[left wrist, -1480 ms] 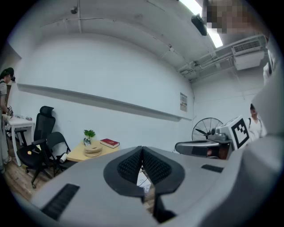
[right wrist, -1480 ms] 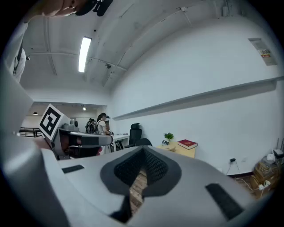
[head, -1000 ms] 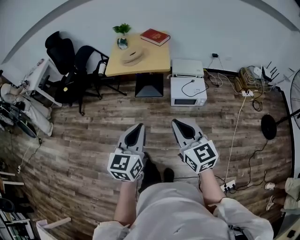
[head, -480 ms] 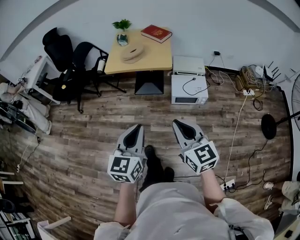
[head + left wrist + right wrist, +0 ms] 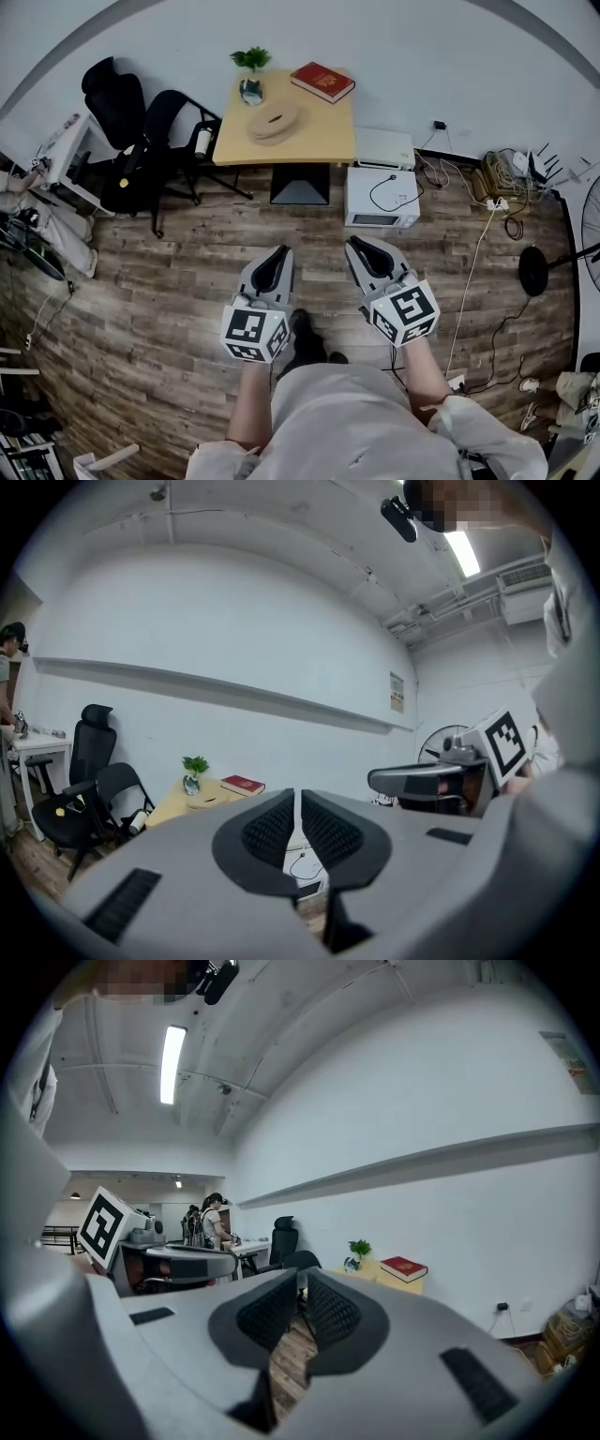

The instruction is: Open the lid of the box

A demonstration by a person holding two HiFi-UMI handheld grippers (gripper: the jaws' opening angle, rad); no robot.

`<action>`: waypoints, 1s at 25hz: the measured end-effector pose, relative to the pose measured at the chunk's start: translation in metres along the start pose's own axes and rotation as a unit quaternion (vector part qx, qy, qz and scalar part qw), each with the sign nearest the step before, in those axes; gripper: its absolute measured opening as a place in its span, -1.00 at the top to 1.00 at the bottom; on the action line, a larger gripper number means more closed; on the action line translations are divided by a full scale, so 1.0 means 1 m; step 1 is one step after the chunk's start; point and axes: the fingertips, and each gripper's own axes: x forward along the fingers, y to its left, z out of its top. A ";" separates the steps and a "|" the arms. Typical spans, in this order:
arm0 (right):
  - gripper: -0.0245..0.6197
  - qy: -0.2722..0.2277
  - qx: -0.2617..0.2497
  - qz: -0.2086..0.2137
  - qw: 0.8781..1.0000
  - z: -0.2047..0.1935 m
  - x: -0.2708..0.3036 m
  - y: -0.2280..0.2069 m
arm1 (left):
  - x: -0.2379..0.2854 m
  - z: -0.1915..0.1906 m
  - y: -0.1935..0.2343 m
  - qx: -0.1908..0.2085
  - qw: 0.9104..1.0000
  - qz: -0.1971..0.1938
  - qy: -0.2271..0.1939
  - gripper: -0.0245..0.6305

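Note:
The box (image 5: 273,122) is a flat, round, tan thing with its lid on, lying on a light wooden table (image 5: 319,136) against the far wall, beside a small potted plant (image 5: 249,66) and a red book (image 5: 322,81). Both grippers hang at waist height over the wooden floor, far short of the table. My left gripper (image 5: 275,255) is shut with nothing in it; its pads (image 5: 272,829) meet. The jaws of my right gripper (image 5: 359,246) are opening, with a narrow gap between the pads (image 5: 330,1312) and nothing between them.
A white microwave (image 5: 381,197) and a white box (image 5: 384,148) stand on the floor right of the table. Black chairs (image 5: 141,141) are on its left. Cables (image 5: 487,178) and a fan base (image 5: 534,272) lie at the right. My shoes (image 5: 305,342) show below the grippers.
The table, microwave and chairs have shifted slightly right and lower in the head view as the person steps forward. Both grippers keep the same place in front of the body.

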 end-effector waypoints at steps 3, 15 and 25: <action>0.78 0.002 -0.002 0.002 1.000 0.011 0.030 -0.003 | 0.014 0.010 0.027 0.000 1.000 -0.006 -0.003 0.90; 0.57 0.020 0.002 0.002 1.000 0.024 0.136 -0.004 | 0.052 0.028 0.137 -0.009 1.000 -0.012 -0.010 0.82; 0.50 0.044 0.022 -0.005 0.999 0.011 0.179 -0.014 | 0.077 0.021 0.177 -0.037 0.999 -0.030 -0.002 0.71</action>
